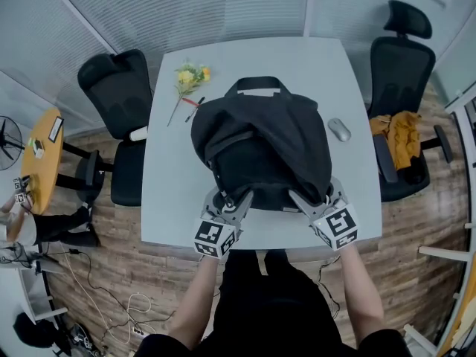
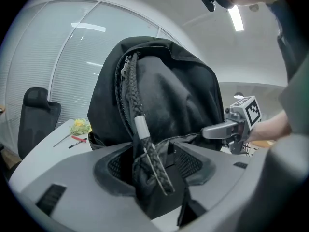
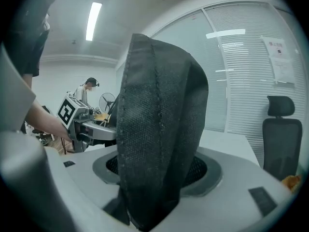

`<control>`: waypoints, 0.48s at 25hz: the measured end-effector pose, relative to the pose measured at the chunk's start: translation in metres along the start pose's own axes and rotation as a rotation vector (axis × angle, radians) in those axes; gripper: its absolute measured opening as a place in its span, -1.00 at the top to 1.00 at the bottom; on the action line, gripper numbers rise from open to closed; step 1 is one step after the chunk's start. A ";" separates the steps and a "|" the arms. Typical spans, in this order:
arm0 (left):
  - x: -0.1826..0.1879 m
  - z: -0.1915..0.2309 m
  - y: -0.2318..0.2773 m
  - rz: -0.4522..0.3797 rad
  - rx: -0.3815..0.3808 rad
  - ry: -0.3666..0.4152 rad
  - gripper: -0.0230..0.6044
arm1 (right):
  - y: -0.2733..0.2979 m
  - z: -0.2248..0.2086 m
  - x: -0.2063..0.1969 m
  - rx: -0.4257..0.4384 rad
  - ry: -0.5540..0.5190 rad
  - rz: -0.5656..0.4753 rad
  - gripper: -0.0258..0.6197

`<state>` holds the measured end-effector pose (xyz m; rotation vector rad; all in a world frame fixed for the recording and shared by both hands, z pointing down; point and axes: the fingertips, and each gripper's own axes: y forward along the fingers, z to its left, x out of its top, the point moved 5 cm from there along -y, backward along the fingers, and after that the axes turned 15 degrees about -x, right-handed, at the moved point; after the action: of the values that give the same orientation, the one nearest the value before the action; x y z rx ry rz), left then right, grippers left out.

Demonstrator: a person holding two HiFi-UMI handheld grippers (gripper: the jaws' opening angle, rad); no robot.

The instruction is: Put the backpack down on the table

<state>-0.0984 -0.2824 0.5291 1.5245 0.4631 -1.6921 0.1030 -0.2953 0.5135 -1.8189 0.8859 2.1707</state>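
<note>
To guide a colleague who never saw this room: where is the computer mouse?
Start at the grey table, then the black backpack on its middle. The mouse lies right of the backpack in the head view: small, silver-grey, oval, alone on that side.

The backpack (image 1: 260,143) is black matt cloth, finely woven, soft and creased; its strap (image 3: 154,129) shows a coarser, grainy weave with a stitched edge; a rough braided cord (image 2: 158,168) hangs from the backpack, carrying a smooth white plastic sleeve (image 2: 141,127); the left gripper (image 1: 232,199) and right gripper (image 1: 316,198) are grey matt plastic, smooth, with black mesh-textured pads (image 2: 190,164). The table (image 1: 175,199) has a smooth pale grey top with a dull sheen; near its right edge the mouse (image 1: 340,129) is glossy grey plastic; the floor (image 1: 111,274) is brown wood plank.
</note>
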 end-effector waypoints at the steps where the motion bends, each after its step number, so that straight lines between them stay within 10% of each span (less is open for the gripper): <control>1: -0.001 -0.002 -0.002 -0.003 0.004 -0.001 0.21 | -0.002 0.001 -0.001 0.000 0.000 0.000 0.00; 12: -0.006 -0.014 -0.023 -0.021 0.084 0.007 0.11 | -0.021 0.001 -0.014 -0.011 0.015 0.010 -0.12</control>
<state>-0.1068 -0.2557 0.5261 1.5914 0.4175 -1.7426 0.1159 -0.2739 0.5202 -1.8422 0.8896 2.1748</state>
